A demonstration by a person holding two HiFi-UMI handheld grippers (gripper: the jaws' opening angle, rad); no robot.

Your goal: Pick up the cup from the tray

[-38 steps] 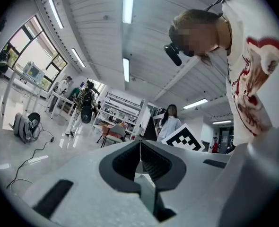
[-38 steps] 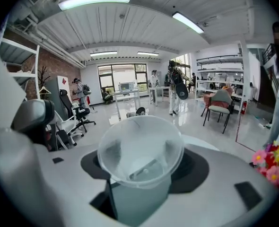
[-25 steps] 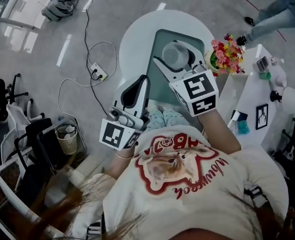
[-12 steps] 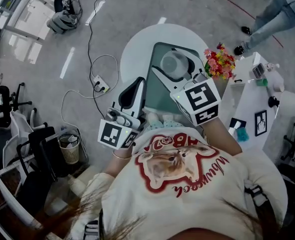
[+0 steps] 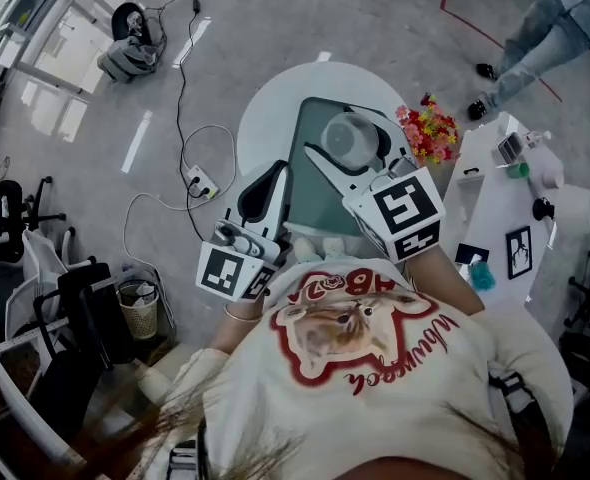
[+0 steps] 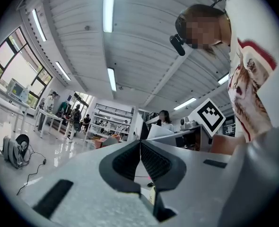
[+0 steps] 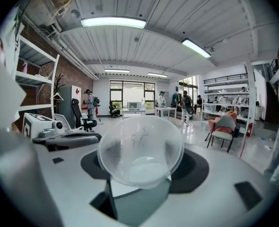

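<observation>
1. Head view: the tray (image 5: 313,200), a dark grey-green rectangle, lies on a round white table (image 5: 270,108) and serves as the reference for all positions below.
2. The cup (image 5: 347,133) is a clear plastic cup located over the far half of the tray, toward its right side. Whether its base touches the tray surface cannot be determined.
3. The right gripper (image 5: 353,140) reaches in from the near right corner of the tray. Its jaws are spread to the width of the cup, one on each side of it.
4. Right gripper view: the cup (image 7: 140,150) sits between the two dark pads (image 7: 96,167), gripped on both sides, with its open mouth turned toward the camera. The tray (image 7: 135,207) shows below it.
5. The left gripper (image 5: 273,176) is positioned along the left edge of the tray, apart from the cup.
6. Left gripper view: the left gripper (image 6: 140,145) has its jaws pressed together at the tips, with nothing between them.
7. A bunch of flowers (image 5: 425,130) stands just beyond the right edge of the tray.
8. A power strip (image 5: 200,180) lies on the floor, left of the tray and well apart from it.
</observation>
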